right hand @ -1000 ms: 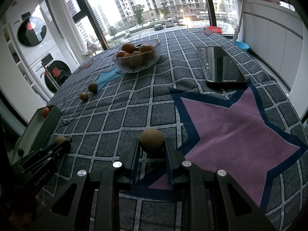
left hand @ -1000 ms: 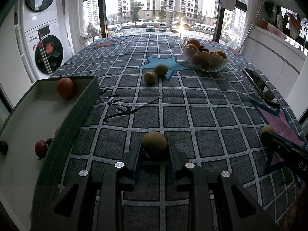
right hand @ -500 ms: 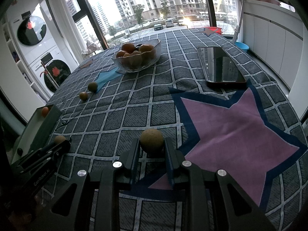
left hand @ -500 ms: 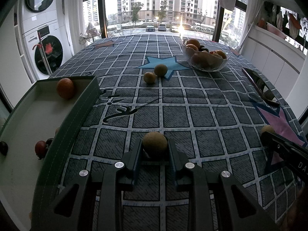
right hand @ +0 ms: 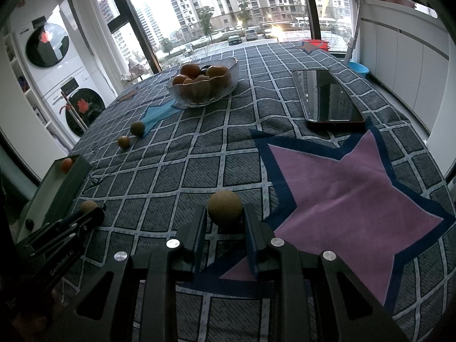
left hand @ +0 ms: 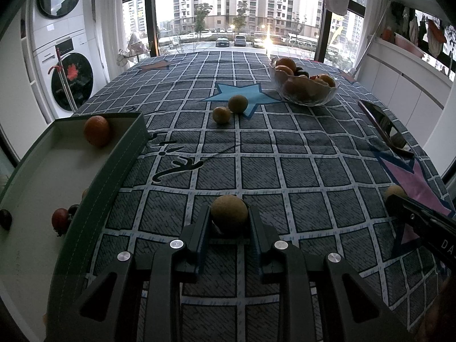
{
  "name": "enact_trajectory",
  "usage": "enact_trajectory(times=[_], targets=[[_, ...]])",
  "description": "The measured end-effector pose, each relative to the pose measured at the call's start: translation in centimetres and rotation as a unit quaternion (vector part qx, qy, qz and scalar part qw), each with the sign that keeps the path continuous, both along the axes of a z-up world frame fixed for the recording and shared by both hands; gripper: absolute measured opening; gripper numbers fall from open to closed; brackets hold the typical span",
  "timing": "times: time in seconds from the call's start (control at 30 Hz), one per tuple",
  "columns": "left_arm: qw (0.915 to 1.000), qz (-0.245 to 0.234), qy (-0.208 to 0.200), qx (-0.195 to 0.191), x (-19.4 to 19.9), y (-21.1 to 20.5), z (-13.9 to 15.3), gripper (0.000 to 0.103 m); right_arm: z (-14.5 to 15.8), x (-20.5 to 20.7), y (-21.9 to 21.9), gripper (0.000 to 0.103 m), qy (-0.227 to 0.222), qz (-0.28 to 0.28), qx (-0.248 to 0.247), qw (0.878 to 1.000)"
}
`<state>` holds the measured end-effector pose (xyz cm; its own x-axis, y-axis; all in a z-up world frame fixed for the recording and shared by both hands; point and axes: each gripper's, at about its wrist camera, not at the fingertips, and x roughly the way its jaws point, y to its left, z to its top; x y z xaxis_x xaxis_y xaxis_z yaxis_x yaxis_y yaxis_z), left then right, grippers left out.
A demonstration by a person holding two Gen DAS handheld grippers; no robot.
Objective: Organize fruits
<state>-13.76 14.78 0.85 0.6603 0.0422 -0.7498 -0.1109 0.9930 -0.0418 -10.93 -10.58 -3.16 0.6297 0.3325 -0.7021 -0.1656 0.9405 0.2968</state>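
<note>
Tan fruit (left hand: 228,210) between left tool (left hand: 228,222) fingers

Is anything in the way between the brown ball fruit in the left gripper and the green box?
Only the green box's near wall, which the brown fruit in the left gripper must clear. Otherwise just bare tablecloth lies between.

2 wrist views, close, angled down, sharing glass bowl (left hand: 305,88) (right hand: 203,85)
</note>
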Motion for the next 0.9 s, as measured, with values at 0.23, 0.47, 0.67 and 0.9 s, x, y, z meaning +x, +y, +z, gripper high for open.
enact_trajectory(times=[0.23, 0.47, 0.67, 0.9], targets=[[1.0000, 0.000, 0.000, 0.001, 0.0, 0.0, 0.0, 0.027, 0.0, 0.0, 0.0, 0.029, 0.000, 0.000, -0.001, 1.000], [1.0000, 0.000, 0.000, 0.001, 0.0, 0.0, 0.0, 0.027, 0.0, 0.0, 0.2, 0.030, 0.000, 0.003, -0.008, 1.000], [1.0000, -0.001, 0.000, 0.001, 0.0, 0.0, 0.0, 0.027, 0.1, 0.0, 0.5, 0.030, -0.001, 0.006, -0.027, 1.000], [1.0000, -0.001, 0.000, 0.000, 0.0, 0.0, 0.0, 0.027, 0.3, 0.0, 1.5, 0.029, 0.001, 0.011, -0.072, 0.997]])
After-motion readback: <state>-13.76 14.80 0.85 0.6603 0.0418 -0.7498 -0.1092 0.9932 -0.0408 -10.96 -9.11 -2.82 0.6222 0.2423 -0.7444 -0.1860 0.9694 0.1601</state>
